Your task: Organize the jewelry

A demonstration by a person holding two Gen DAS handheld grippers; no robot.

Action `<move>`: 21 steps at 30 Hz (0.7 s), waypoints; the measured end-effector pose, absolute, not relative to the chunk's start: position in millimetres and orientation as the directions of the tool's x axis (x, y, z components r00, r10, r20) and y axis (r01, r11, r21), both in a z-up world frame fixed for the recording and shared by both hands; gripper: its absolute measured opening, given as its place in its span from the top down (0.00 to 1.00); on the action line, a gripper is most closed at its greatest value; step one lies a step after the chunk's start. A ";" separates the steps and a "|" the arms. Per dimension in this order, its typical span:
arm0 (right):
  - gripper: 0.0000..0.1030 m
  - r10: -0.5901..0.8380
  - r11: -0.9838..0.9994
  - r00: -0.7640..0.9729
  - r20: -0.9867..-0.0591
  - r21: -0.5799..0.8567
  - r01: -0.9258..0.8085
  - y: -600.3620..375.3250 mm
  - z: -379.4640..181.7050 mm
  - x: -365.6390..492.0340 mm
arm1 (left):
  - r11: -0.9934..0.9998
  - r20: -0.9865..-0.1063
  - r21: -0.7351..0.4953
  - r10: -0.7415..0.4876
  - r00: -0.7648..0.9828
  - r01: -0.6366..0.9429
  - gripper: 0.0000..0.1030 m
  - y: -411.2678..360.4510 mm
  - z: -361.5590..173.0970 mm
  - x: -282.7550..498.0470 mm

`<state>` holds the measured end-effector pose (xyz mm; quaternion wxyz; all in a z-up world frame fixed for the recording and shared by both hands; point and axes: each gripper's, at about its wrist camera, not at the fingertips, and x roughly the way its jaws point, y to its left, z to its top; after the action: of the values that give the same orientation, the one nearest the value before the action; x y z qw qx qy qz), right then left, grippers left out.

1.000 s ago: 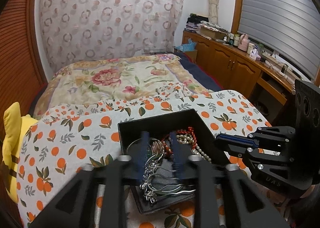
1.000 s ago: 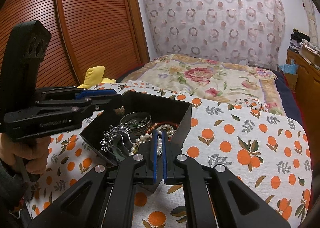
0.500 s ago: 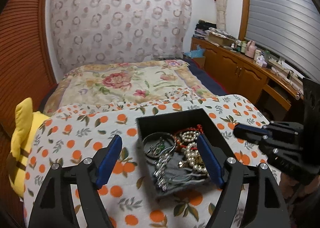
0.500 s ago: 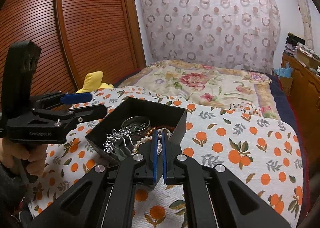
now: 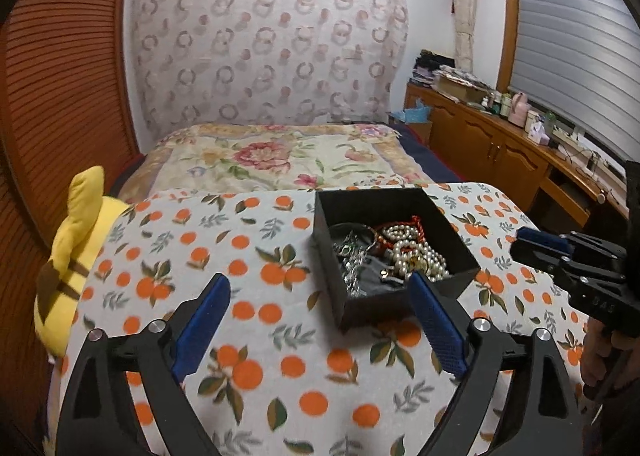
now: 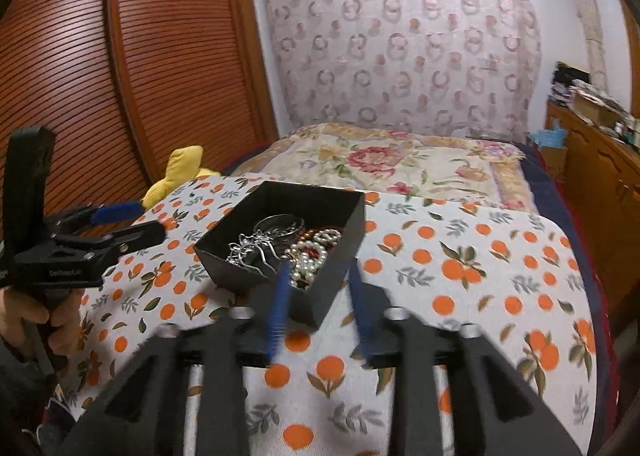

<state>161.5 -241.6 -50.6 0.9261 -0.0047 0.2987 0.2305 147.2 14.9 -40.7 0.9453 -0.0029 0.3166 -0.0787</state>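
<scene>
A black open box [image 5: 460,246] [image 6: 344,212] sits on an orange-print cloth and holds a tangle of jewelry: a pearl necklace [image 5: 416,252] [image 6: 310,256], a red bead strand [image 5: 416,222], a silver ornate piece [image 5: 354,260] [image 6: 248,246] and a bangle [image 6: 280,222]. My left gripper [image 5: 320,298] is open wide and empty, just before the box's near left corner. My right gripper [image 6: 318,292] is open and empty, blurred, its fingers straddling the box's near corner. Each gripper shows in the other's view, the left [image 6: 120,222] and the right [image 5: 540,240].
The orange-print cloth [image 5: 240,276] [image 6: 480,276] covers the surface. A yellow plush toy [image 5: 76,236] [image 6: 180,172] lies at its left edge. A floral bedspread [image 5: 280,160] is behind, a wooden slatted door [image 6: 140,56] on the left, wooden cabinets [image 5: 500,152] on the right.
My left gripper opened from nearly shut over the jewelry to wide open and drew back from the box. My right gripper went from shut to open and also pulled back.
</scene>
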 end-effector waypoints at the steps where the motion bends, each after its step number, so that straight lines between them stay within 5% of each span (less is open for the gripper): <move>1: 0.55 0.409 0.902 0.726 -0.553 0.124 -0.414 -242.7 -50.3 157.2 | 0.990 -0.594 -0.052 -0.136 0.793 0.131 0.11 16.3 -41.4 141.0; 3: 0.37 0.378 0.918 0.749 -0.545 0.116 -0.379 -246.1 -49.3 148.3 | 0.991 -0.590 -0.055 -0.128 0.797 0.118 0.10 17.3 -42.1 132.4; 12: 0.04 0.288 0.954 0.818 -0.499 0.076 -0.289 -254.5 -35.5 105.7 | 0.998 -0.561 -0.033 -0.066 0.825 0.057 0.07 17.5 -34.6 92.4; 21: 0.02 0.219 0.974 0.845 -0.489 0.056 -0.220 -256.1 -28.9 83.6 | 0.999 -0.549 0.022 -0.015 0.835 0.033 0.07 15.8 -31.3 68.9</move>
<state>83.6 -256.1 -28.9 0.9604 -0.0011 0.2542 0.1144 68.9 15.8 -31.3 0.9579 0.0154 0.2866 -0.0126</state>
